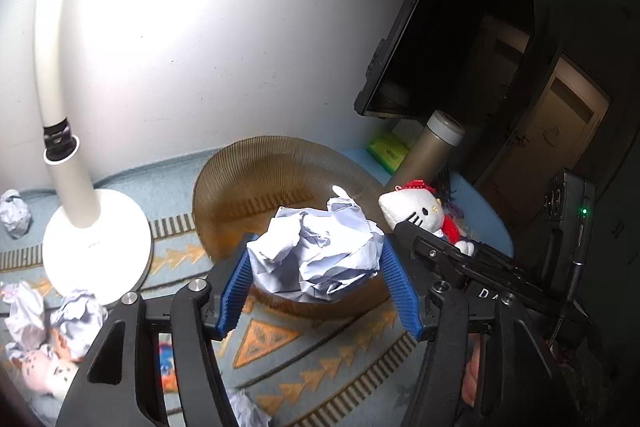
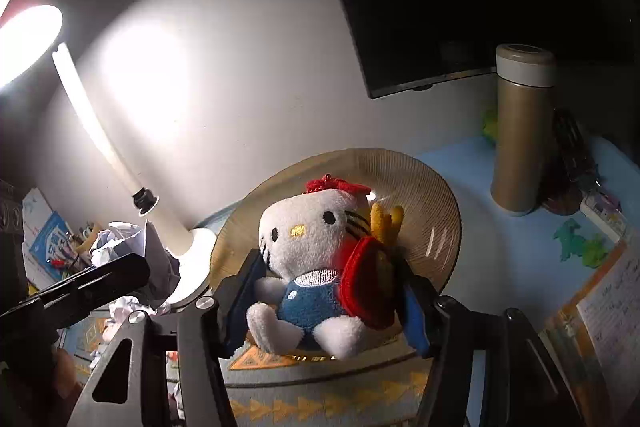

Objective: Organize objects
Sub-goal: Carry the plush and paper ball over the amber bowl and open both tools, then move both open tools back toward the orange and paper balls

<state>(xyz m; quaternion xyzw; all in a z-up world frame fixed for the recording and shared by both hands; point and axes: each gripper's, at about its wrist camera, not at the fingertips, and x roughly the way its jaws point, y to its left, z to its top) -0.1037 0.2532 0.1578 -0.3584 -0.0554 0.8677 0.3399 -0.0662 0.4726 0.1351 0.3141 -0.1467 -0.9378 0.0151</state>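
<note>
Showing only rightward: green toy figures (image 2: 580, 241)

White wall (image 1: 208, 27), lit desk lamp (image 1: 96, 247)

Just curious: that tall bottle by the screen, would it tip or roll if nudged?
The bottle stands tall on a narrow base, so a high nudge would probably topple it. Being round, it would likely roll afterwards. It looks rigid, unlikely to dent.

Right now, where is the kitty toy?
In the right wrist view the kitty plush sits between the blue pads of the right gripper, over the ribbed brown plate, with the lamp to its left and the tall bottle to its right.
</note>
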